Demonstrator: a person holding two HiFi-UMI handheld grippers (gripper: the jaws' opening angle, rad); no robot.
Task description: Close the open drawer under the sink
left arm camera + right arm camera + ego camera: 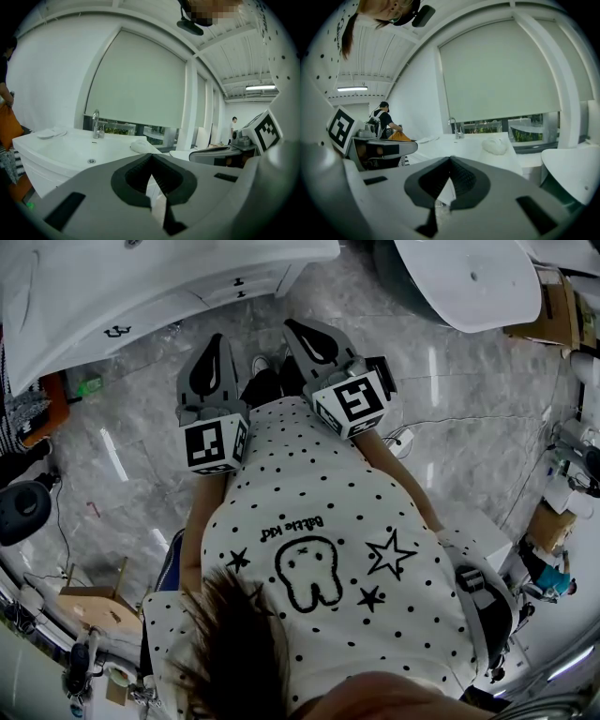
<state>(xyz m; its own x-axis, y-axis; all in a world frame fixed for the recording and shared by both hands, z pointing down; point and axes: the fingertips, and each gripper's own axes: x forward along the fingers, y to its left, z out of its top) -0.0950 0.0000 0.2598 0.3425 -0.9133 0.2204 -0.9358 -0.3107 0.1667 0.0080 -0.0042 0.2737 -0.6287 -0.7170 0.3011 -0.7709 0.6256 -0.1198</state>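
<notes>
The white sink vanity (141, 277) stands at the top left of the head view, with dark drawer handles (117, 331) on its front; I cannot tell from here which drawer stands open. My left gripper (214, 345) and right gripper (300, 329) are held side by side in front of the person's dotted shirt, short of the vanity and above the marble floor. Both are shut with nothing between the jaws. In the left gripper view the basin (70, 150) and its chrome faucet (96, 124) lie ahead beyond the left gripper (151, 161). The right gripper (450, 164) faces the same counter and faucet (454, 126).
A white bathtub (469, 277) stands at the upper right. A crumpled white cloth (494, 146) lies on the counter. Another person (384, 122) stands far back at the left. Boxes and cables (553, 521) crowd the right edge, an orange item (52, 399) the left.
</notes>
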